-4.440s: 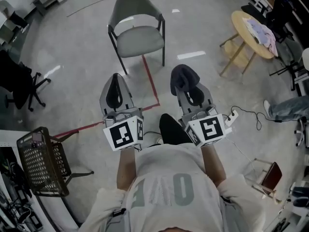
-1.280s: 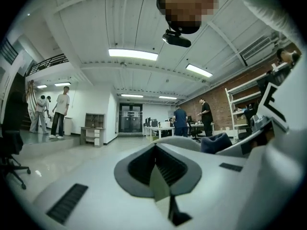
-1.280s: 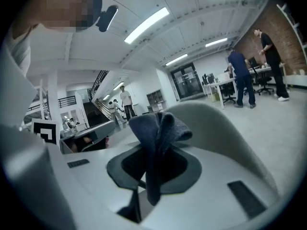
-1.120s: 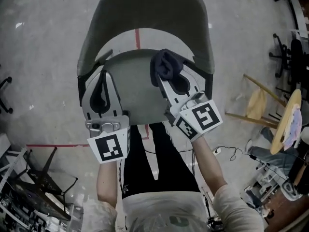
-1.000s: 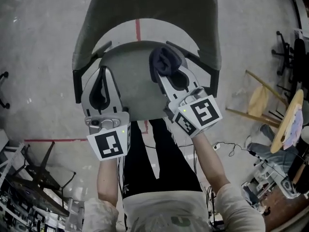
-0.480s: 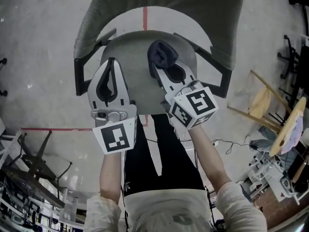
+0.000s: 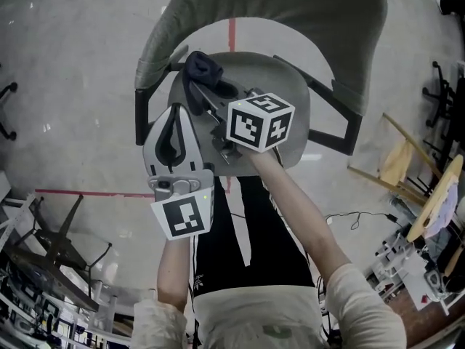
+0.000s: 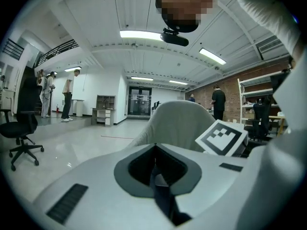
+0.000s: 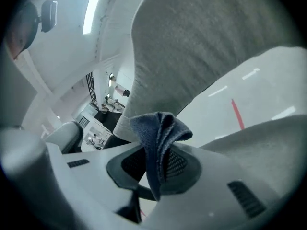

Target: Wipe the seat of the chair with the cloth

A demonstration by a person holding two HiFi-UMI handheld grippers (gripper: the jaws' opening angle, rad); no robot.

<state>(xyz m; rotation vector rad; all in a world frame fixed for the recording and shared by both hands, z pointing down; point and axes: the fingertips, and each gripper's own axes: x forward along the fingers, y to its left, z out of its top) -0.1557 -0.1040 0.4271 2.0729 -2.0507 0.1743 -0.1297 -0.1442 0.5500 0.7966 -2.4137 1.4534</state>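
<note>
The grey chair's seat (image 7: 272, 78) lies below me, its curved backrest (image 7: 290, 13) on the far side. My right gripper (image 7: 197, 87) reaches leftward across the seat, shut on a dark blue cloth (image 7: 201, 67) at the seat's rear left corner. In the right gripper view the cloth (image 9: 160, 135) sticks up from the right gripper (image 9: 156, 174), with the backrest (image 9: 206, 42) above and the seat (image 9: 273, 143) at right. My left gripper (image 7: 174, 115) hovers shut and empty over the seat's left front edge. In its own view the left gripper (image 8: 154, 166) faces the backrest (image 8: 178, 123).
Black armrest struts (image 7: 330, 122) flank the seat. Red tape (image 7: 94, 193) runs along the floor. A wooden stool (image 7: 396, 155) and a round table (image 7: 436, 195) stand at right, a black rack (image 7: 51, 253) at lower left. People (image 8: 67, 95) stand far off.
My right gripper has swung left across the seat with the cloth, from the seat's middle right to its rear left corner. The left gripper has stayed nearly in place.
</note>
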